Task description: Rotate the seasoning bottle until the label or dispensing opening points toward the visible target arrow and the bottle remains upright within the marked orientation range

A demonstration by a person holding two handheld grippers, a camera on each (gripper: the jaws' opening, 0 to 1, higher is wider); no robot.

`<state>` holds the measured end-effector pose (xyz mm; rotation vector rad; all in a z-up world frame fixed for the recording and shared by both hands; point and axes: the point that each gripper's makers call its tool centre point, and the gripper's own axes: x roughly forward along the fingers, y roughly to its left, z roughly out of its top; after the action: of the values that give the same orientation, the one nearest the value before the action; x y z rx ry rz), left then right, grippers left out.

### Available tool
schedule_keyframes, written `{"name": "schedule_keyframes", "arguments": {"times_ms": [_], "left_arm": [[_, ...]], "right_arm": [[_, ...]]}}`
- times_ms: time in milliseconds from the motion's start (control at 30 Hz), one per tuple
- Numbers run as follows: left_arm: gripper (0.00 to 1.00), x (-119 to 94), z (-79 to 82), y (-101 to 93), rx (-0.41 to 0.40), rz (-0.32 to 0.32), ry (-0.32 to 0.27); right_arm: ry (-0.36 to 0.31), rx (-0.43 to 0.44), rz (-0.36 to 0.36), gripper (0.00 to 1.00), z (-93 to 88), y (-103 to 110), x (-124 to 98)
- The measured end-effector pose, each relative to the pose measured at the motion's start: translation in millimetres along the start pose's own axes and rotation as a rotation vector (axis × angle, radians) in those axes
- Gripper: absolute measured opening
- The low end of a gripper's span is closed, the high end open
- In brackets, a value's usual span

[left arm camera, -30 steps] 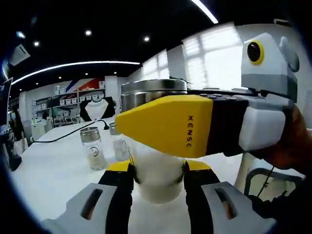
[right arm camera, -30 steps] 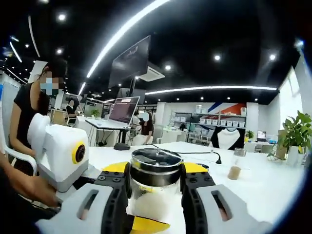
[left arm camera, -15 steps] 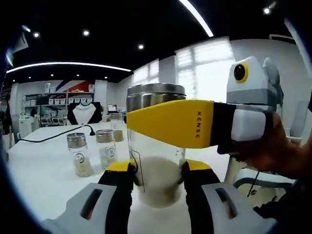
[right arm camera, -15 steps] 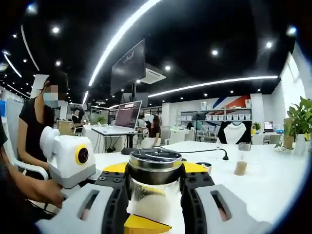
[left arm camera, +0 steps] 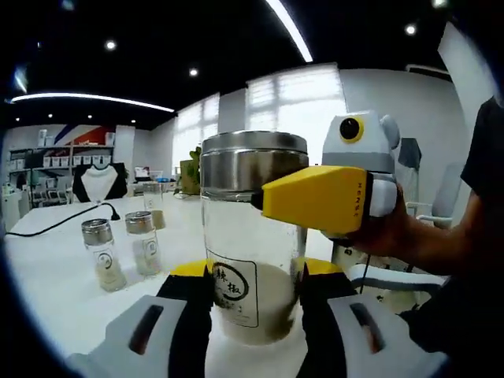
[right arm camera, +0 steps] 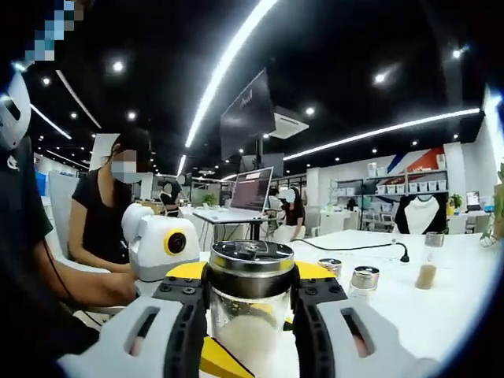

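We read the seasoning bottle as a clear glass jar with a steel cap, about a third full of pale powder: rigid, smooth, probably slippery, breakable if dropped, moderate in weight. It stands on the white bench, near us, with its label facing the left gripper view. We see no target arrow in either view.

Far left on the bench, two small shakers stand well apart from the bottle.

The left gripper has its fingers closed against the lower glass wall, one each side. That hold sits low, below the powder line, which we judge good for keeping the bottle upright.

The right gripper grips higher, fingers pressed just under the cap rim. In the left gripper view it reaches in level from the right, a hand behind it.

We judge the cap band the safer place to turn from; bare glass may slip.
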<state>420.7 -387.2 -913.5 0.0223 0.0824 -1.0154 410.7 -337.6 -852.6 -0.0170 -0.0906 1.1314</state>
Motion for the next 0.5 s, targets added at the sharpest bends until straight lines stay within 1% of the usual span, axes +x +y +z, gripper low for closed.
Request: {"name": "schedule_keyframes", "arguments": {"times_ms": [67,133,200,233,300,400,467,500], "left_arm": [[0.45,-0.5,-5.2,9.0,0.046,0.066,0.039],[0.45,-1.1,-7.9,21.0,0.101,0.153,0.067],[0.45,-1.7,-7.6,25.1,0.111,0.185,0.067],[0.45,-1.2,-6.8,24.8,0.104,0.187,0.060],[0.45,-1.4,-5.4,28.7,0.086,0.219,0.050],[0.45,-0.9,-6.4,32.9,0.102,0.264,0.049],[0.45,-0.1,-8.0,33.9,0.097,0.280,0.051],[0.45,0.3,-8.4,34.7,0.091,0.291,0.049]], "right_arm": [[0.024,-0.014,-0.018,0.39,-3.6,-2.0,1.4],[0.046,-0.053,-0.064,0.39,-7.1,-7.4,3.8],[0.045,-0.056,-0.077,0.39,-7.3,-8.0,5.8],[0.041,-0.052,-0.088,0.39,-7.2,-9.4,6.3],[0.033,-0.047,-0.116,0.39,-6.5,-11.7,8.4],[0.028,-0.051,-0.158,0.39,-9.3,-14.8,11.5],[0.025,-0.034,-0.183,0.40,-11.5,-17.7,12.2],[0.022,-0.010,-0.205,0.40,-13.2,-20.5,12.4]]}}
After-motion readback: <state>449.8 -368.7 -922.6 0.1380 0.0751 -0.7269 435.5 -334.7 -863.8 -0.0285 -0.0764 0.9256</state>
